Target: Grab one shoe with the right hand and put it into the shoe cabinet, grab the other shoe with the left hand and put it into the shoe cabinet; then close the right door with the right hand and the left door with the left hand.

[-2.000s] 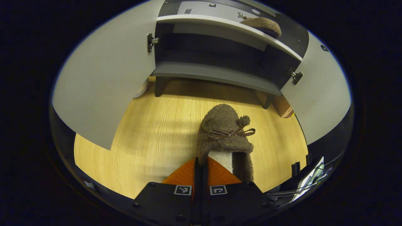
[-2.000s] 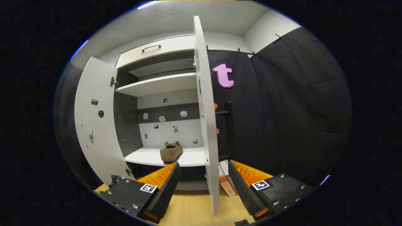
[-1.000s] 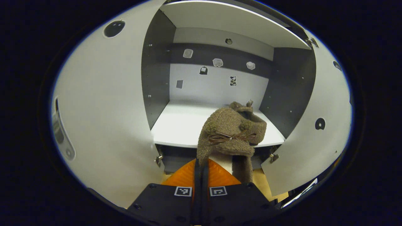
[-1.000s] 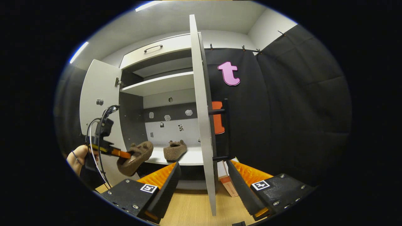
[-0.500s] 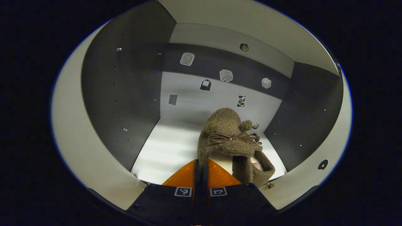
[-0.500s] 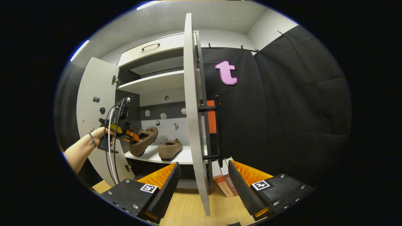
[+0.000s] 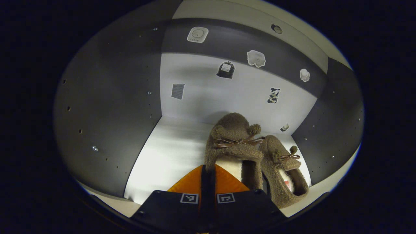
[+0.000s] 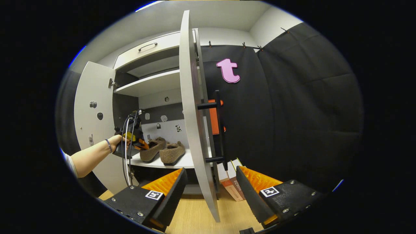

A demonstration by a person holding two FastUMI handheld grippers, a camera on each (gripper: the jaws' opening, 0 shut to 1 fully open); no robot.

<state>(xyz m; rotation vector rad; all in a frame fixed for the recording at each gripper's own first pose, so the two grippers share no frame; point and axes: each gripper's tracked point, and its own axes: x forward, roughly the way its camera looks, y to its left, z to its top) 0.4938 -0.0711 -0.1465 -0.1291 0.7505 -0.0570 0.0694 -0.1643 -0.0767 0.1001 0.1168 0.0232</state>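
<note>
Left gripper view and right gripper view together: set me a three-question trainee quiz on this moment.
1. True or false: the left gripper is shut on a shoe.
2. Where is the second shoe? A) floor B) shelf, beside the held shoe C) top shelf
3. Fill in: the right gripper is ____, with the right door edge between its fingers.

Key: 1 true; 2 B; 3 open.

Spread right gripper [image 8: 210, 191] astride open right door [image 8: 191, 117] edge.
</note>
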